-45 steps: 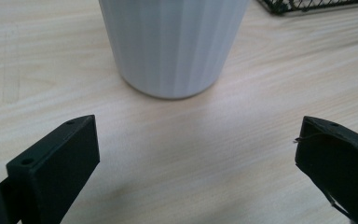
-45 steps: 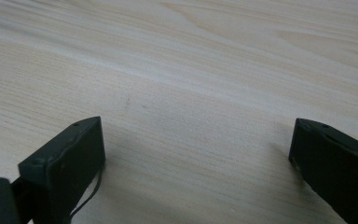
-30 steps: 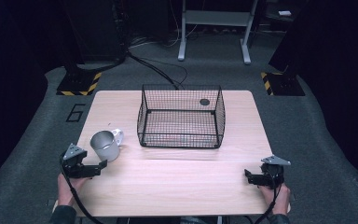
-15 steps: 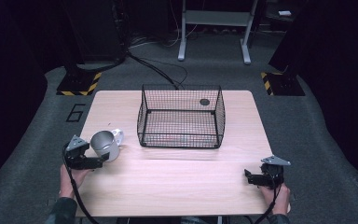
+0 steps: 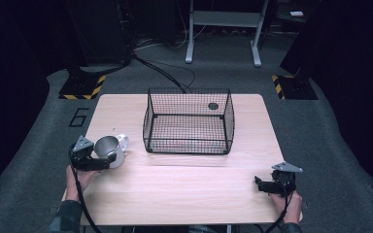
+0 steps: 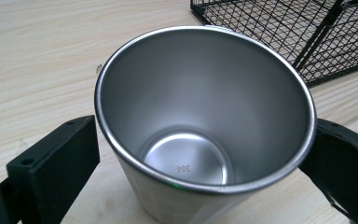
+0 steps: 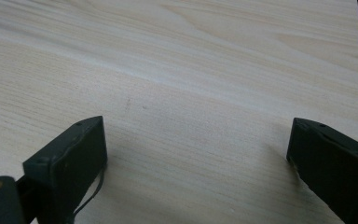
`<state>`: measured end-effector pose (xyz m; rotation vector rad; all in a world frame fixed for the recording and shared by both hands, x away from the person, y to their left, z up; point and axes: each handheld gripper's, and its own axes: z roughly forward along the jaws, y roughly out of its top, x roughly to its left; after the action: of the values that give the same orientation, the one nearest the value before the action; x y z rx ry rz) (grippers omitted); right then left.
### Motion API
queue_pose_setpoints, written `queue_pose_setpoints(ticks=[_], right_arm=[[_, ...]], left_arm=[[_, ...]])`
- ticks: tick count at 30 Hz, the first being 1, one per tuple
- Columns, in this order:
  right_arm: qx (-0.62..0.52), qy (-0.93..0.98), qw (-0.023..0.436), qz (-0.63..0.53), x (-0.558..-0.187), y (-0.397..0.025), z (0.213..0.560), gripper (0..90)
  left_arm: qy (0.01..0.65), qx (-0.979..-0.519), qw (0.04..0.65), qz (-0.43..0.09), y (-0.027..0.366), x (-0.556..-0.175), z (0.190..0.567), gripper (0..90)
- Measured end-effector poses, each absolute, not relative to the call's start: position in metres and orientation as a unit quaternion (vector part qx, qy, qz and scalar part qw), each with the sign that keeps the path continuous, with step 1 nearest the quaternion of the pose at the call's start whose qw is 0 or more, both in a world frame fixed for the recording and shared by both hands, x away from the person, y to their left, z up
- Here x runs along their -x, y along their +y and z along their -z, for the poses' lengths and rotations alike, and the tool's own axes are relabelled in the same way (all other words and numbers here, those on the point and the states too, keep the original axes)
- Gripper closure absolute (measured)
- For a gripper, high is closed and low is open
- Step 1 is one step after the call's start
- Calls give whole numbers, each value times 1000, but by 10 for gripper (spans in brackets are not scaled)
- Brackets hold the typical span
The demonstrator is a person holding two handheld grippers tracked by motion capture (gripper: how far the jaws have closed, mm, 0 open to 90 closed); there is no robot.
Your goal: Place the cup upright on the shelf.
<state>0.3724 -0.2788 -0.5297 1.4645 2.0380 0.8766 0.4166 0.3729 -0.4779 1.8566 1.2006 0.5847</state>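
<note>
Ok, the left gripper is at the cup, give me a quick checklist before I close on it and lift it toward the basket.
1. Cup between the left gripper jaws: ok, one jaw on each side of it.
2. Jaws touching the cup wall: cannot tell; the right one meets the rim, the left shows a small gap.
3. Cup empty: ok, bare steel bottom.
4. Cup upright on the table: cannot tell, it looks tilted toward the gripper.
5. Basket free to take it: ok, open top, nothing inside.
6. Right gripper out of the way: ok, open, at the table's near right corner.
</note>
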Motion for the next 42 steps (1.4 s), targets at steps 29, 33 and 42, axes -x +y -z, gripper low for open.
queue_pose_setpoints(ticks=[29,33,42], right_arm=[[-533,745,242,-319,-372,-279,530,45],[-533,745,242,-319,-372,-279,530,45],[-532,746,242,-318,-372,-279,530,45]], left_arm=[[465,-741,419,-244,366,-427,482,69],[468,-737,422,-246,366,-427,483,70],[471,-733,426,-244,367,-426,482,70]])
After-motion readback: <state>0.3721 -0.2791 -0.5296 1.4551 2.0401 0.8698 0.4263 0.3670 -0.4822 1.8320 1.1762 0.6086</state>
